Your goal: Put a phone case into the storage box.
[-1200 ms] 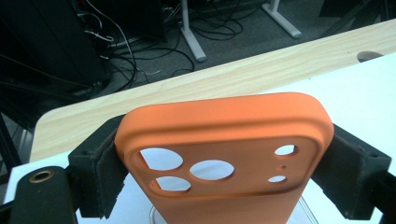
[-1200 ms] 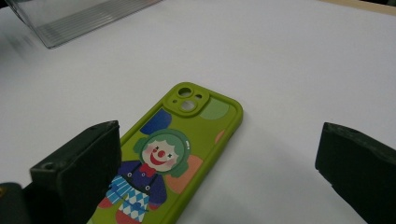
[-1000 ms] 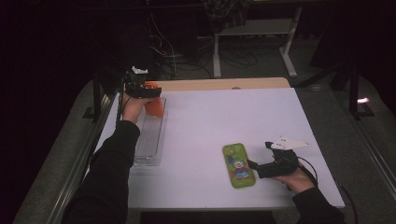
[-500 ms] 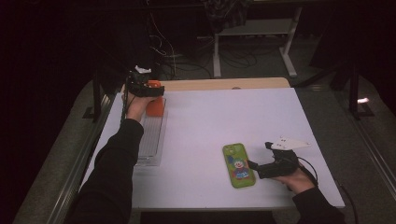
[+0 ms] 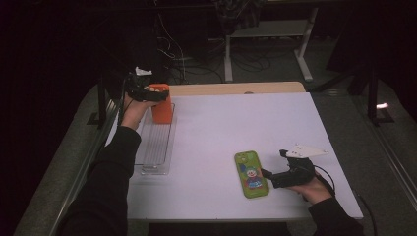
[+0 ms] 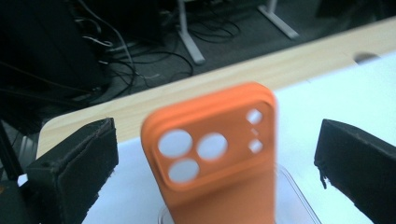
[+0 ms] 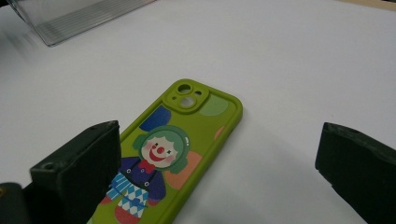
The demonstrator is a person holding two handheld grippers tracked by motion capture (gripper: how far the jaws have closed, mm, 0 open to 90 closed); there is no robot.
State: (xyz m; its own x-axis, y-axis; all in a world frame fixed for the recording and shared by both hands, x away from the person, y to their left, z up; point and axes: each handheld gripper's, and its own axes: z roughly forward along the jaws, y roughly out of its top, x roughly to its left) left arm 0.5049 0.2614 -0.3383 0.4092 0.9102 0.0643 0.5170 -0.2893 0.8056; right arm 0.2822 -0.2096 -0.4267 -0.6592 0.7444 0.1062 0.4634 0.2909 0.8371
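Orange phone case [image 6: 212,158] standing in clear tray [image 5: 156,147], left tool [image 5: 147,92] lifted slightly, both tools open.

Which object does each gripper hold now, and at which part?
Nothing is held. The left gripper is open, its jaws apart from the upright orange phone case. The right gripper is open above the green phone case.

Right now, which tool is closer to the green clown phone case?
The right tool. It sits open just beside the green clown phone case, while the left tool is far across the table at the orange case.
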